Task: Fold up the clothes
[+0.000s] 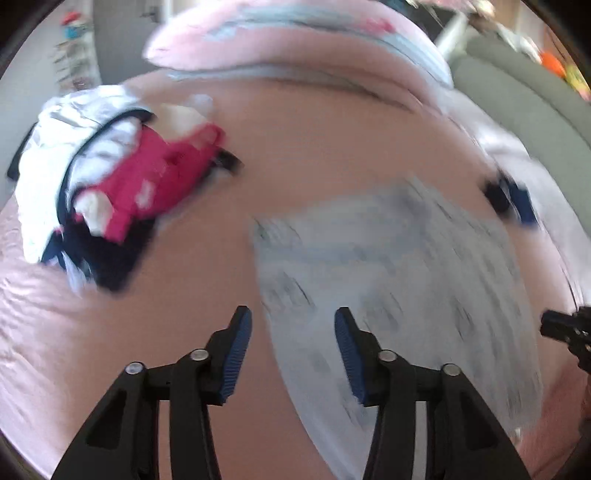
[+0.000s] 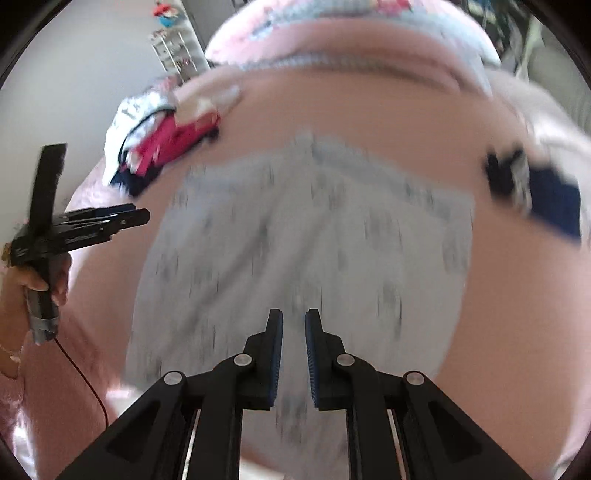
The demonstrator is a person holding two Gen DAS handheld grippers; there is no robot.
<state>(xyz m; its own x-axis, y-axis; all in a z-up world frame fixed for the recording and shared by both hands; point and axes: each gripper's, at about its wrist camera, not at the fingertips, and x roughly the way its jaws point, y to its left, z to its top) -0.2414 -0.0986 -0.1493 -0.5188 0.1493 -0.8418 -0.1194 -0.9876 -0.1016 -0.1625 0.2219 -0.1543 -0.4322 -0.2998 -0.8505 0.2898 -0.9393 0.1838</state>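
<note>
A pale grey patterned garment lies spread flat on the pink bed; it also shows in the right wrist view. My left gripper is open and empty, held above the garment's left edge. It appears from the side in the right wrist view. My right gripper hovers over the garment's near part with its jaws a narrow gap apart and nothing between them. Part of it shows at the right edge of the left wrist view. Both views are blurred.
A pile of clothes, white, magenta and navy, lies at the far left of the bed. A dark blue and black item lies at the right. A pink pillow sits at the head. A grey chair stands beyond.
</note>
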